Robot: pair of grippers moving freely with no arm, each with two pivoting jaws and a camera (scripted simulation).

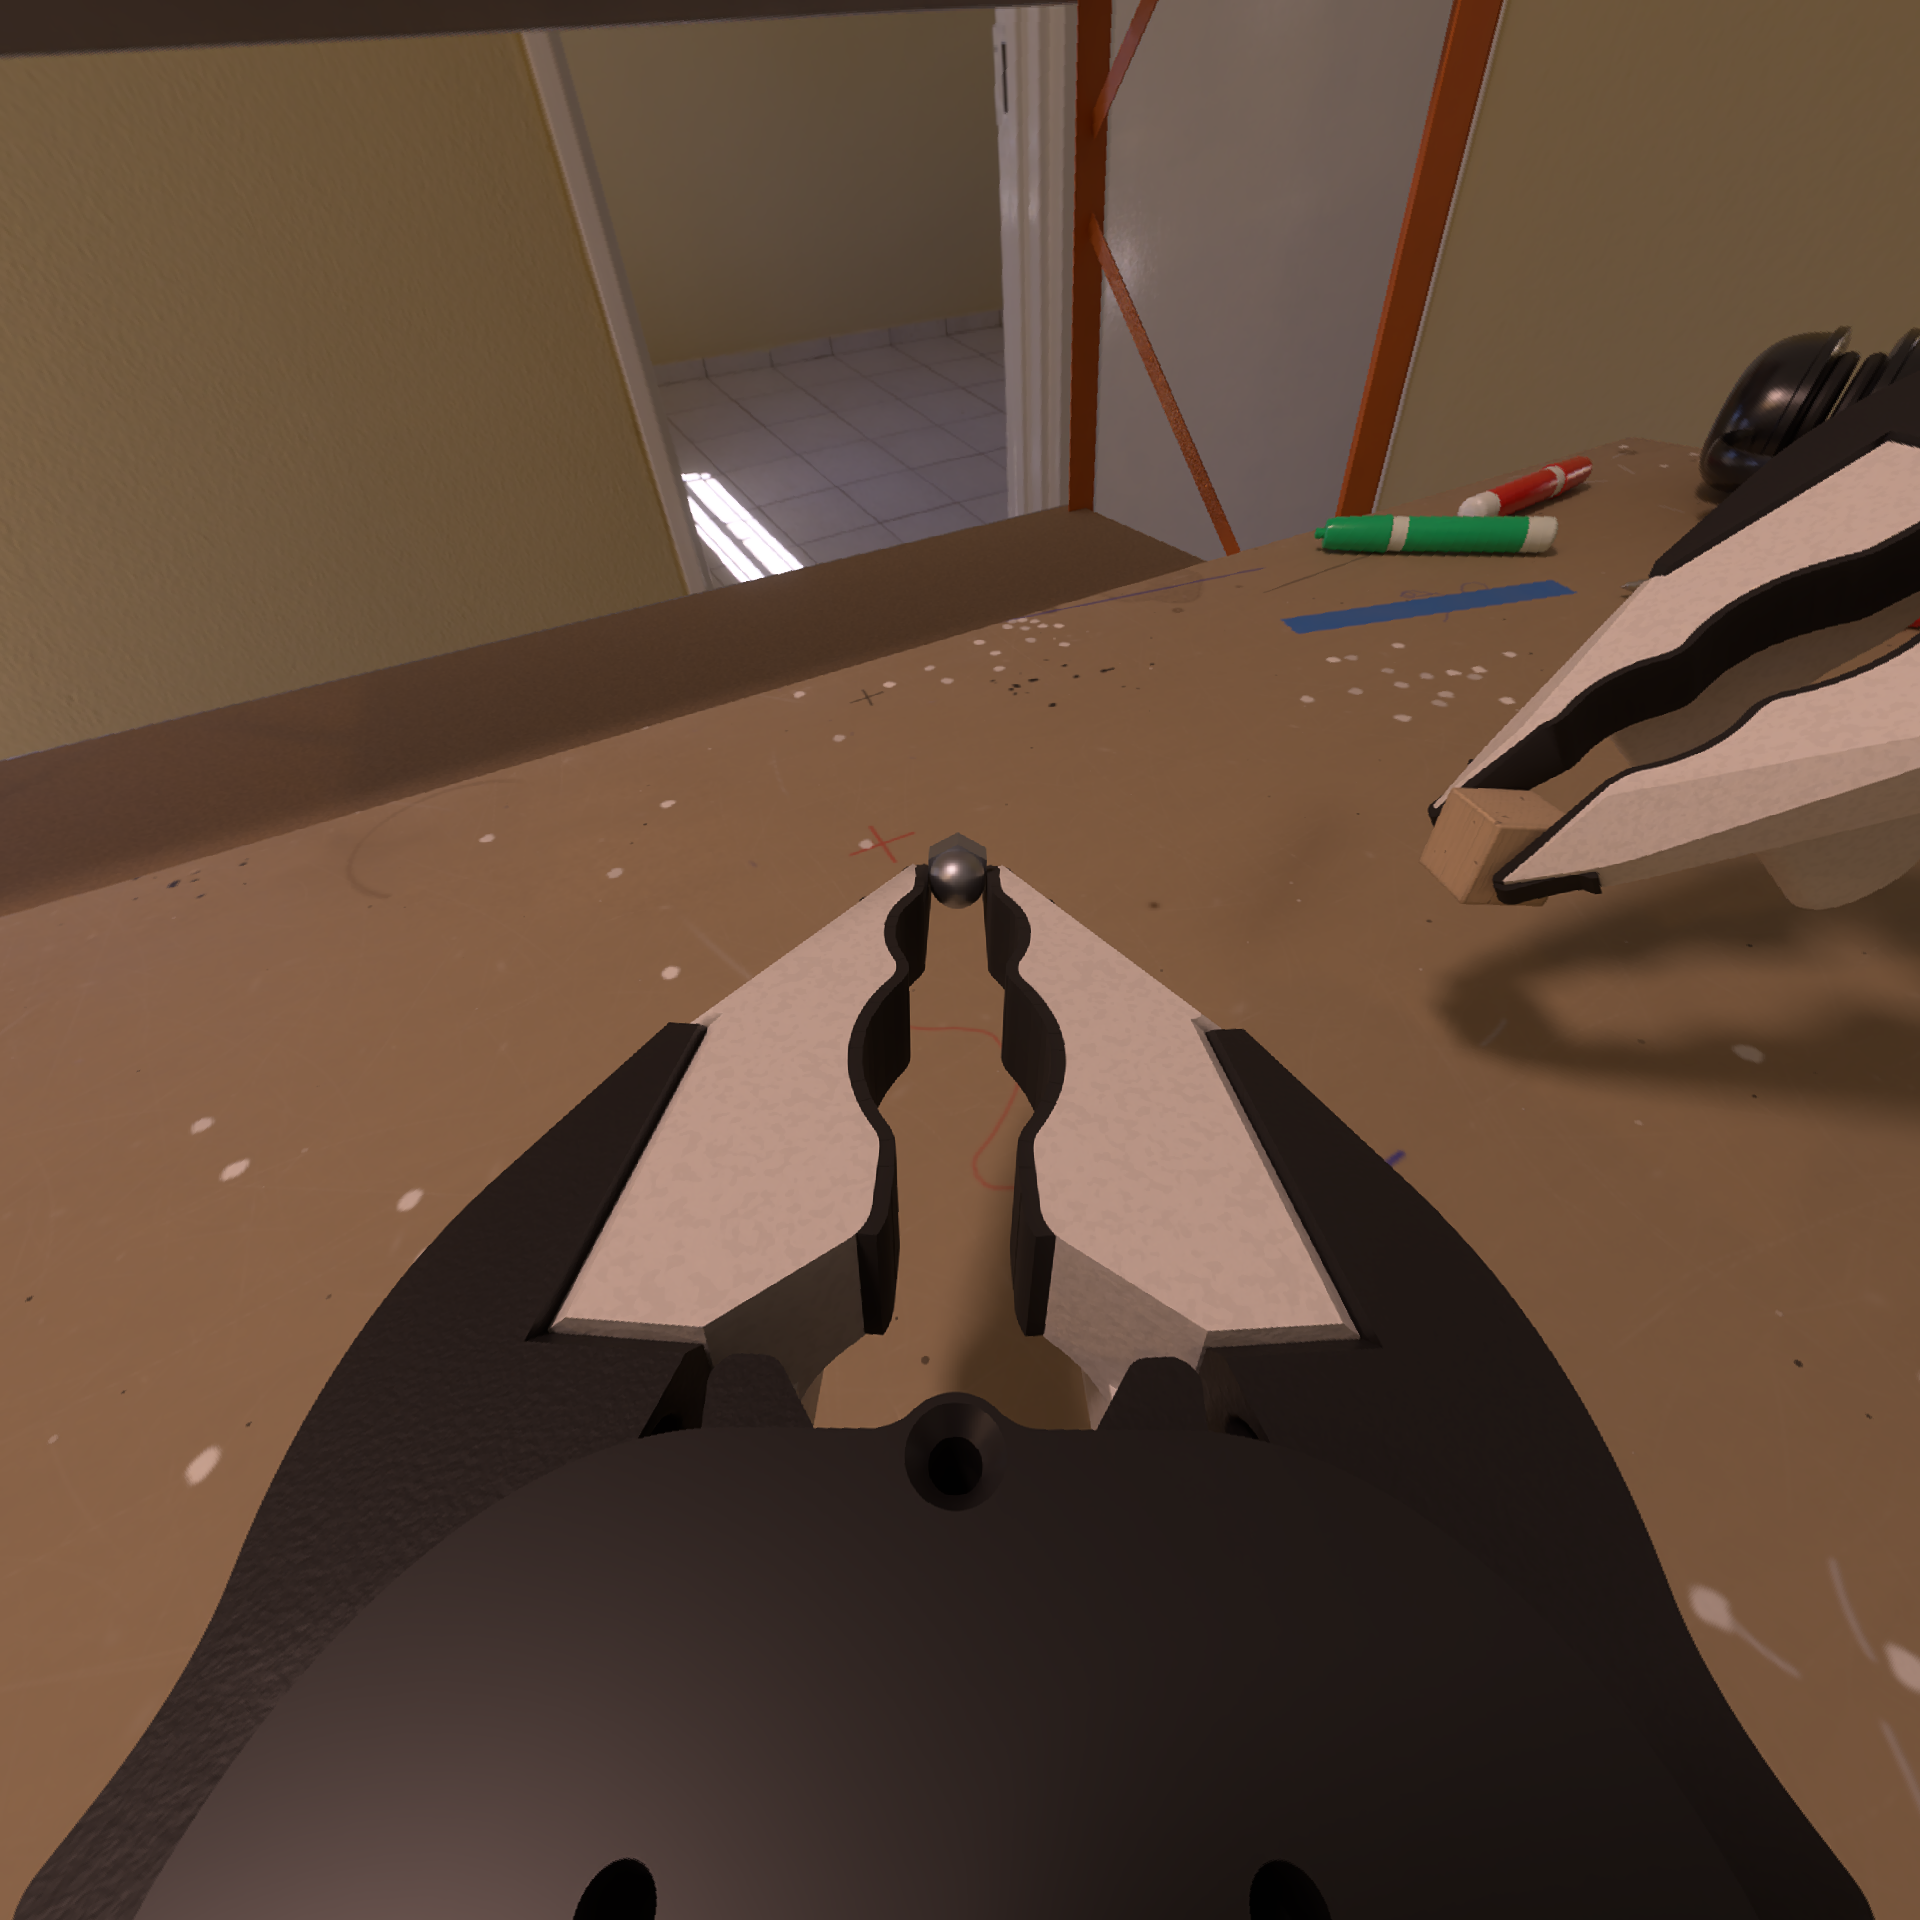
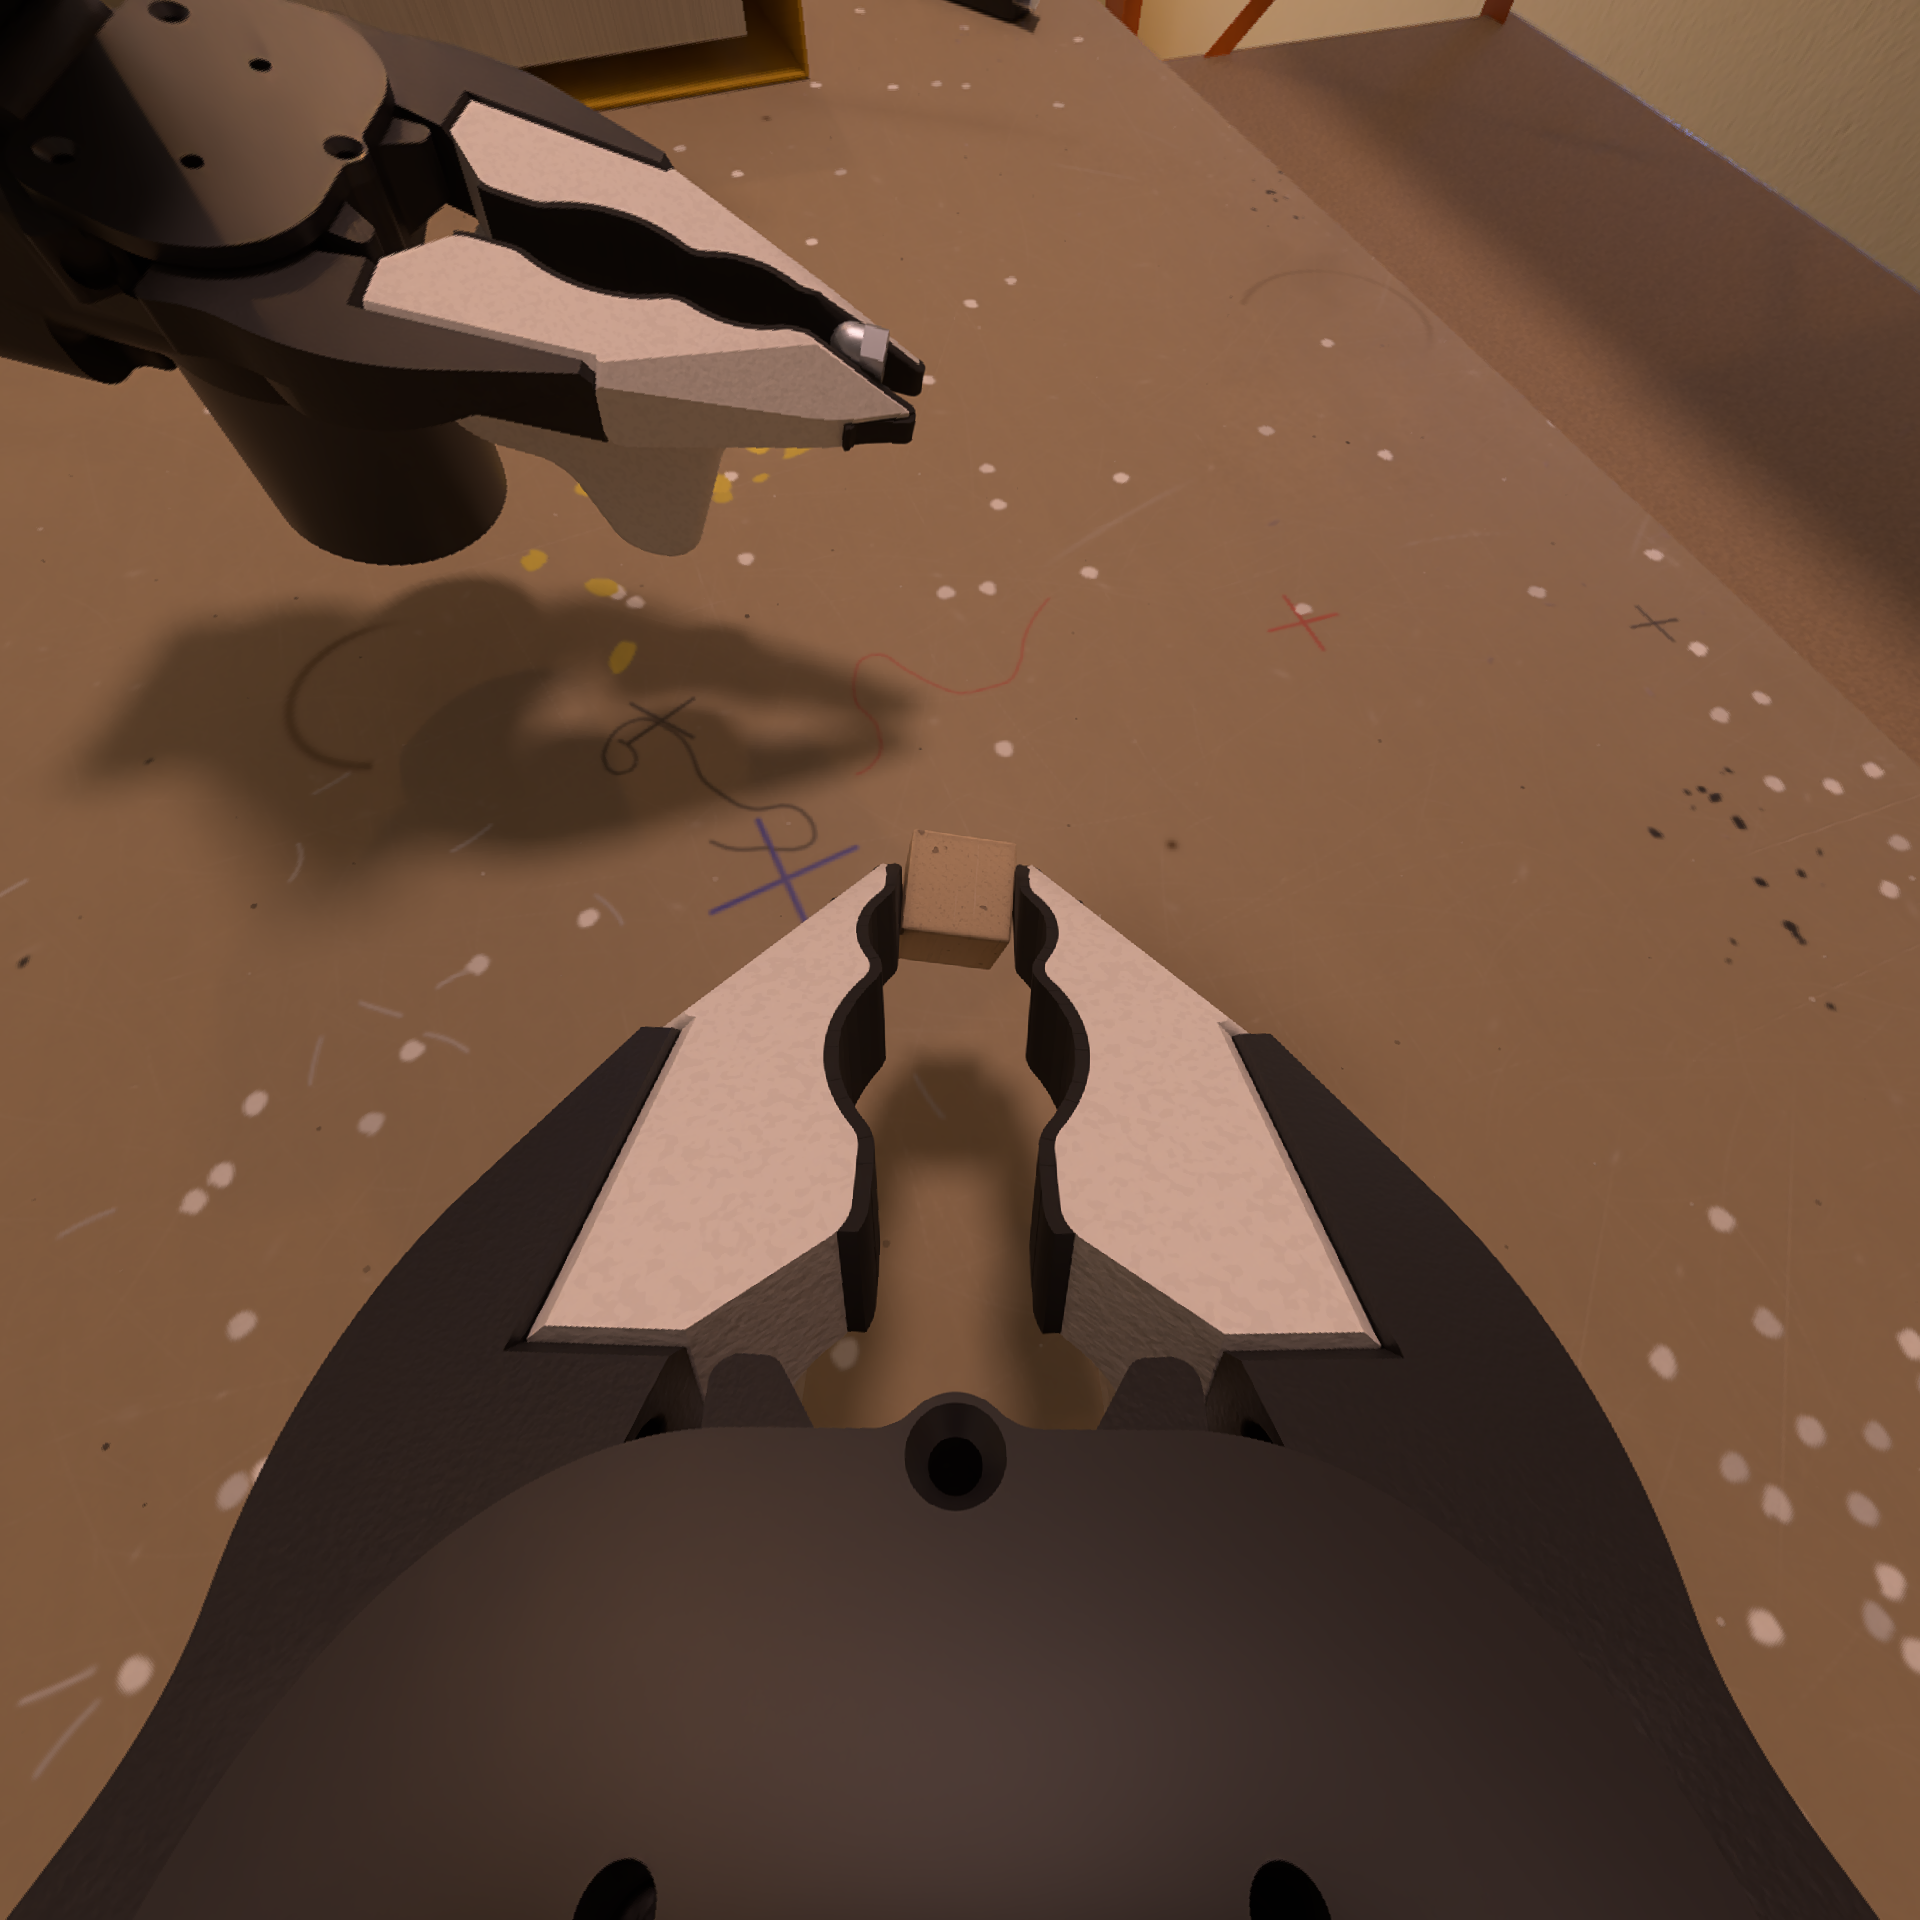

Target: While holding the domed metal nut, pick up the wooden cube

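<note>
The table (image 1: 1195,790) is a brown board speckled with paint dots and pen marks; its far edge runs behind the left gripper's tips, with a doorway and tiled floor beyond. In the right wrist view a yellow-framed box (image 2: 717,52) at the top is cut off and hard to identify. The board around both grippers lies bare, with the markers well apart.

The right gripper (image 2: 956,894) is lifted above the board, its shadow below, jaws narrowed onto the cube (image 2: 954,902), held at the very tips; its body is cut off at the left wrist view's right edge.

The left gripper (image 1: 956,878), also lifted, pinches the nut (image 1: 954,876) at its tips, dome toward the camera.

A green marker (image 1: 1439,534) and a red marker (image 1: 1527,486) lie near the far edge, beside blue tape (image 1: 1429,607).
</note>
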